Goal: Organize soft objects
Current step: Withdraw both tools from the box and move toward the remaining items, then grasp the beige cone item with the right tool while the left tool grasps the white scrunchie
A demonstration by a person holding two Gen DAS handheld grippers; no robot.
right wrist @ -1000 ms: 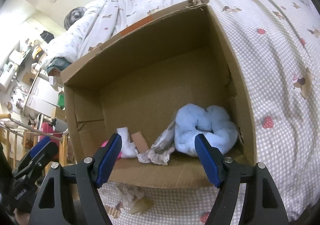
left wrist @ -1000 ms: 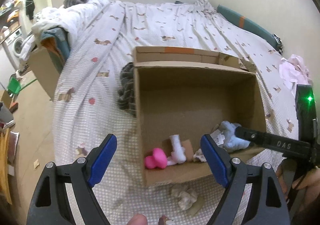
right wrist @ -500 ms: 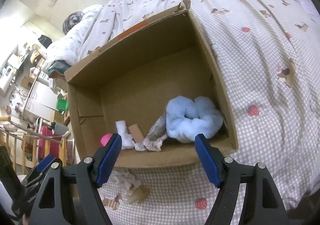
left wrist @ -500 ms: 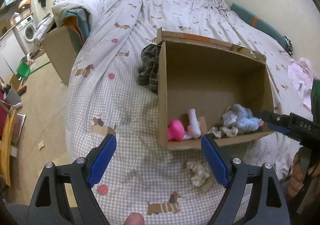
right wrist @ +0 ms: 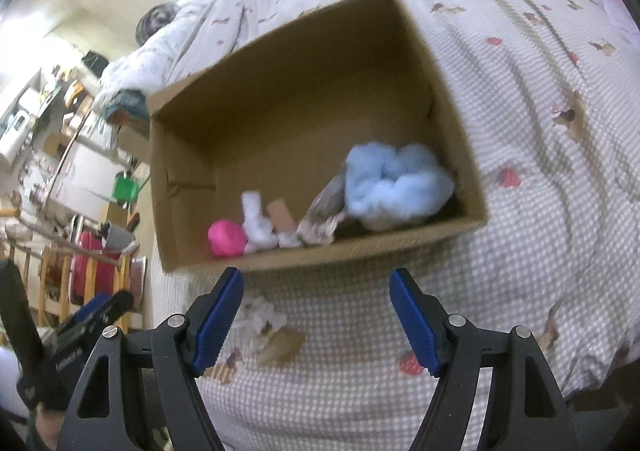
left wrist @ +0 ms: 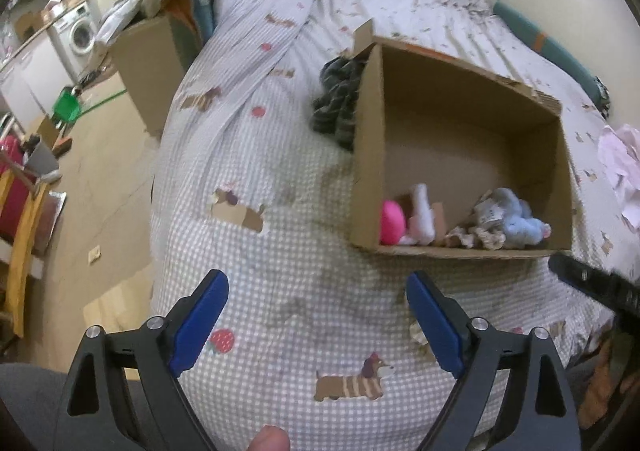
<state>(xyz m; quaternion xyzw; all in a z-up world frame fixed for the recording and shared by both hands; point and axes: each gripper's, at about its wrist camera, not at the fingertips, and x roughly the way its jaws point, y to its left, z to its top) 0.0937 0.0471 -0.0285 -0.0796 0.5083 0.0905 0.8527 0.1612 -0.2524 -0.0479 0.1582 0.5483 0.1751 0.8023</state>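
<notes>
One cardboard box [right wrist: 460,155], one pink ball [right wrist: 226,238], one blue plush [right wrist: 396,181], two tools [right wrist: 316,315]

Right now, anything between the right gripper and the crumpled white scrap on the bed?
Nothing visible. The right gripper is open, and the white scrap lies on bare bedspread just ahead, outside the cardboard box.

The pink toy [left wrist: 391,221] is half hidden behind the cardboard box [left wrist: 366,155] wall. At the lower right, the right tongs [left wrist: 592,279] run off the edge — tips only. Shelf clutter (upper left) is too small to identify.
</notes>
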